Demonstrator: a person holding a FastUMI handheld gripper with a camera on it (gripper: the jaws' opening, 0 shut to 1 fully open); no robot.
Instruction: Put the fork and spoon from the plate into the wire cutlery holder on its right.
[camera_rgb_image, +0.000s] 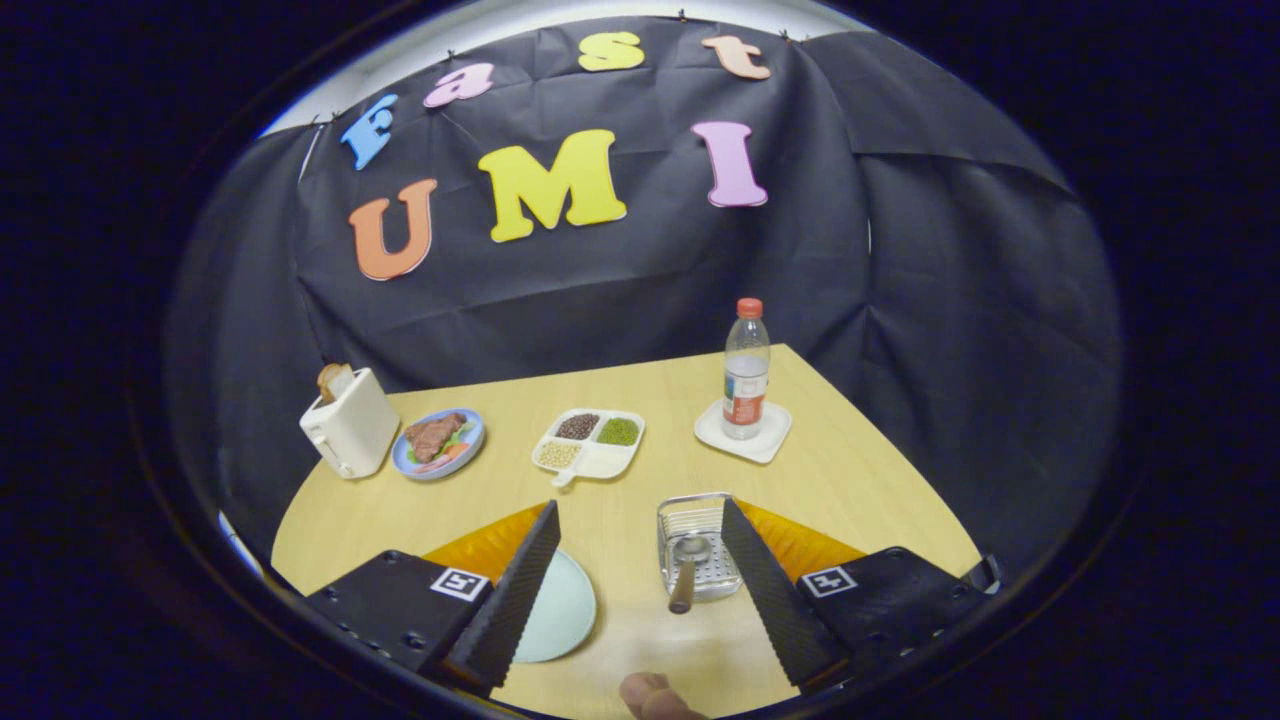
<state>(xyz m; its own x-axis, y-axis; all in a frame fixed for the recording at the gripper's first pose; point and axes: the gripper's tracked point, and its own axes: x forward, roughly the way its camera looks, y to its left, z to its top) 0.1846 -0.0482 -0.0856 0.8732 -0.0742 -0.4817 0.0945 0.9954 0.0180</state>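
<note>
Wire cutlery holder (697, 545) sits between the spread, empty fingers of the tool (640, 590), spoon (687, 570) inside, handle pointing back toward it.

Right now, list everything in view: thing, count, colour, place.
Table: one, light wood, under everything.
Toaster: one, cream, far left of the table, bread in its slot.
Food plate: one, blue, beside the toaster, holding meat and vegetables.
Divided tray: one, white, table centre, with dark, green and pale grains.
Bottle: one, clear with a red cap, on the coaster.
Coaster: one, white, square, far right.
Plate: one, pale green, by the left finger, part hidden.
Holder: one, silver wire, just ahead of the right finger.
Spoon: one, metal bowl, brown handle, lying in the holder, handle over its near edge.
Fingertip: a person's, nearest edge.
Gripper: one, jaws open, holding nothing.
</note>
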